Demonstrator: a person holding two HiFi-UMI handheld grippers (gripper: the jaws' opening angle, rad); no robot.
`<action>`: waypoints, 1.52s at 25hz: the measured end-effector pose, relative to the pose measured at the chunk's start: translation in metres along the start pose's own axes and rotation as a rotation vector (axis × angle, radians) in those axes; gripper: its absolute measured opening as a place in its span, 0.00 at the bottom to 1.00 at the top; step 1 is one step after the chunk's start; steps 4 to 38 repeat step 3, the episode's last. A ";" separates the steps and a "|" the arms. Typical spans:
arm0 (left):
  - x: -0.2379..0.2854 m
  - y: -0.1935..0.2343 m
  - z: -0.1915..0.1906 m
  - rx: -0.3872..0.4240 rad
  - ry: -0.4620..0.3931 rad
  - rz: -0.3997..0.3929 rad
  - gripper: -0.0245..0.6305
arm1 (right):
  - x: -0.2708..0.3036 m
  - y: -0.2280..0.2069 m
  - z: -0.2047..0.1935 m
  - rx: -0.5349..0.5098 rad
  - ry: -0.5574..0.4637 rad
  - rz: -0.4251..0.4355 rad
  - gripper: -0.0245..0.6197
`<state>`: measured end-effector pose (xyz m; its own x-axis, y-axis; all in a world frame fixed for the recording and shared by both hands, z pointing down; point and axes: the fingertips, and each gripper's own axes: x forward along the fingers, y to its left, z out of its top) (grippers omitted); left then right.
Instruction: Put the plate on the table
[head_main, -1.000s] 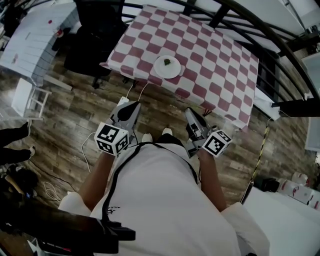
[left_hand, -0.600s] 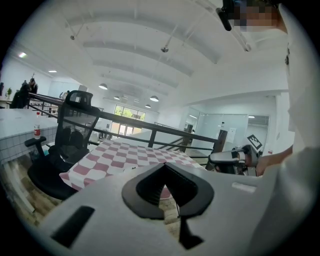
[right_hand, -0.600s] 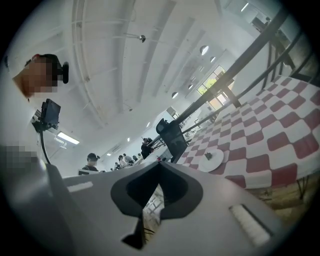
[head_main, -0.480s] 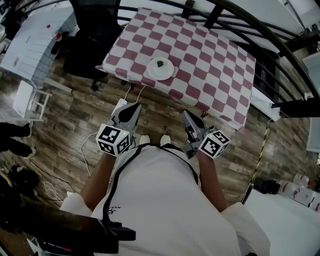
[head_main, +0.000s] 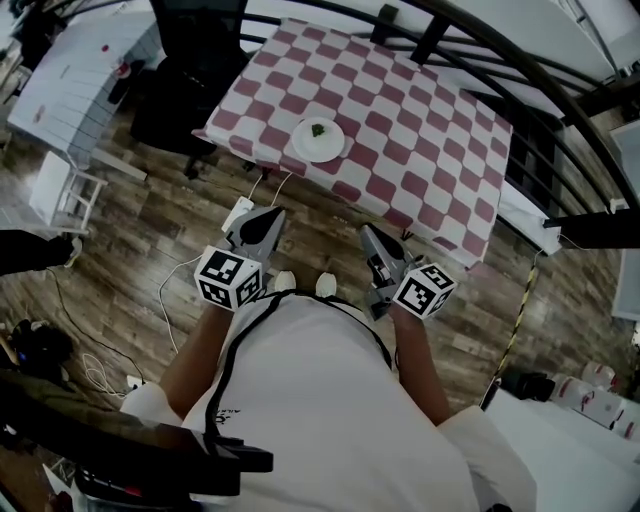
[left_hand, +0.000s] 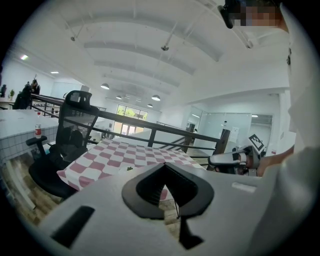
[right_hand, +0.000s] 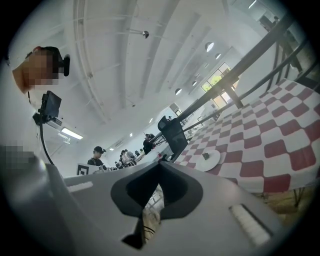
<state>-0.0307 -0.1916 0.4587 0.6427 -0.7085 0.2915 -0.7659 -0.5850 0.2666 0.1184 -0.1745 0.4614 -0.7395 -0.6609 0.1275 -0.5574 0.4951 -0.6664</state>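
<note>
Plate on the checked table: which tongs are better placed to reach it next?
Left, narrowly. In the head view the left tongs sit slightly nearer the plate than the right tongs. Its own view has the plate just beside its shut tips; the right gripper view shows it well aside.

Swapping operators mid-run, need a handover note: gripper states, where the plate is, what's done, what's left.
Left gripper: shut, empty, held short of the table.
Right gripper: shut, empty, also short of the table.
Round white plate, with a small green piece on it, sits on the red-and-white checked table near the edge facing the grippers.
Done: plate is on the table, neither gripper touching it.
Left: nothing visible for this task.
</note>
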 end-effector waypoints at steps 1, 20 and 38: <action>0.001 -0.001 0.000 -0.001 0.001 0.001 0.05 | 0.000 -0.001 0.001 0.000 0.001 0.000 0.05; 0.004 -0.003 0.000 -0.004 0.004 0.003 0.05 | 0.000 -0.004 0.003 0.001 0.005 -0.001 0.05; 0.004 -0.003 0.000 -0.004 0.004 0.003 0.05 | 0.000 -0.004 0.003 0.001 0.005 -0.001 0.05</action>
